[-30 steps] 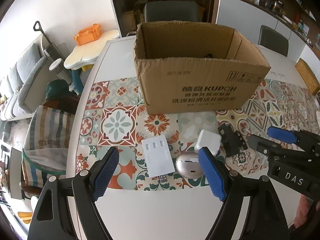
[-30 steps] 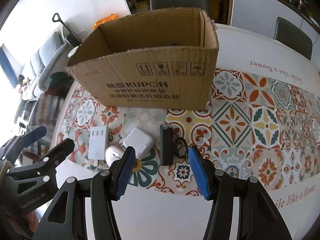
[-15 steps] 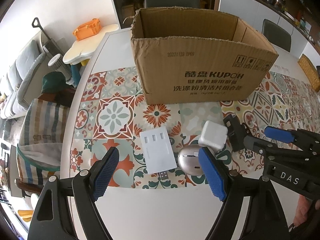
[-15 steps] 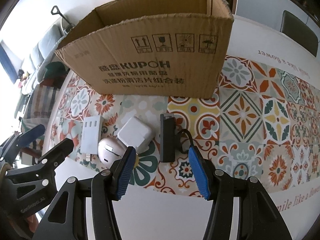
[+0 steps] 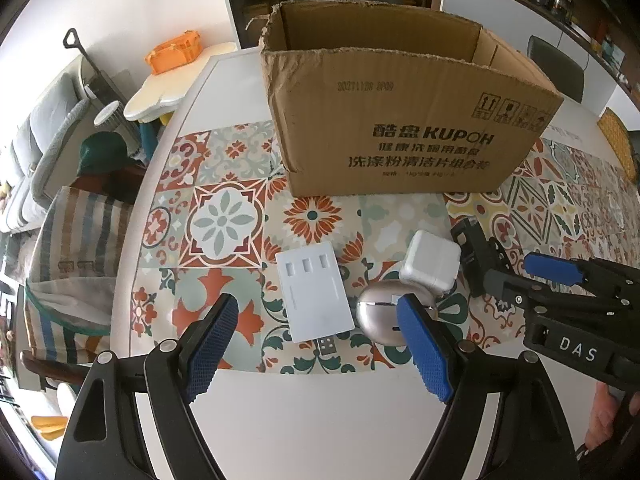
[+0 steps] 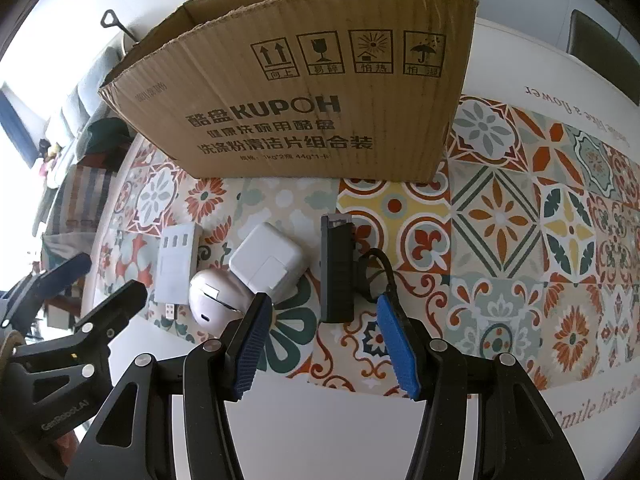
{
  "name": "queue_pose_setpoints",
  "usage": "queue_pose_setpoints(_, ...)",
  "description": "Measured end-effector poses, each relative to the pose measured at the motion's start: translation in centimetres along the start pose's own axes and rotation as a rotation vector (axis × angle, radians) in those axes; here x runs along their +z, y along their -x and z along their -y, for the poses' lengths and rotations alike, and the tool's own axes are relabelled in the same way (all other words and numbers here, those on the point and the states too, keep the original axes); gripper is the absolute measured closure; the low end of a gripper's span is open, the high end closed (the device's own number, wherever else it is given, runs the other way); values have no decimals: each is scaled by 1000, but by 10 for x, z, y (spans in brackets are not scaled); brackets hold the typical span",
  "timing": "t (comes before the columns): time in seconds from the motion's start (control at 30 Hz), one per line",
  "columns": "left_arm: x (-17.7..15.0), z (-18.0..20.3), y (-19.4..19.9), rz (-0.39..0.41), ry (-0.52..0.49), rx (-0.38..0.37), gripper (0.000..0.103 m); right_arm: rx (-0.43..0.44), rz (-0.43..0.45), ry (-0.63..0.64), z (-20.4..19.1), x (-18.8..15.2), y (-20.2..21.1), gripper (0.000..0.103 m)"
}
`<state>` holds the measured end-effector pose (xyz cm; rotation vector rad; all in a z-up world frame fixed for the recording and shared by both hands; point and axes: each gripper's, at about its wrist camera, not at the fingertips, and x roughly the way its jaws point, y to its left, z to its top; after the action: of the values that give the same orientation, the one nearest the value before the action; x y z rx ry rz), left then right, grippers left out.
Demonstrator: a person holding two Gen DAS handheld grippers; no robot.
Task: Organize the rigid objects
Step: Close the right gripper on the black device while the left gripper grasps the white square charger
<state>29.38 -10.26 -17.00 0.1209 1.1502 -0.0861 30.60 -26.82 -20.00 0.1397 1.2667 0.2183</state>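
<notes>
1. The right tool (image 6: 320, 340) is hanging wide open and empty, lining up on the black device (image 6: 337, 268), which is lying flat on the tabletop (image 6: 320, 432) in front of the cardboard box (image 6: 304, 92).
2. The device is looking stiff and light; its long narrow sides are offering the pads a sound hold, though the attached black cord (image 6: 378, 270) is likely to trail.
3. The left tool (image 5: 316, 344) is also gaping empty, facing the flat white hub (image 5: 314, 294), left of the device.
4. Between them, the white charger (image 6: 266, 266) is touching the smooth, probably slippery rounded case (image 6: 214, 300), crowding the device's left side.
</notes>
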Motion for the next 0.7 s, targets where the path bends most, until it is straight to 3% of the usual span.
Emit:
queue_pose_setpoints(0.3, -2, 4, -4, -6, -7, 9, 21, 26, 10, -5, 4, -3, -4, 48)
queue_pose_setpoints(0.53, -1, 2, -8, -14, 4, 0, 21, 33, 11, 20, 0, 0, -10, 60)
queue_pose_setpoints(0.7, 1, 2, -11, -17, 7, -4, 21, 14, 2, 23, 0, 3, -16, 63)
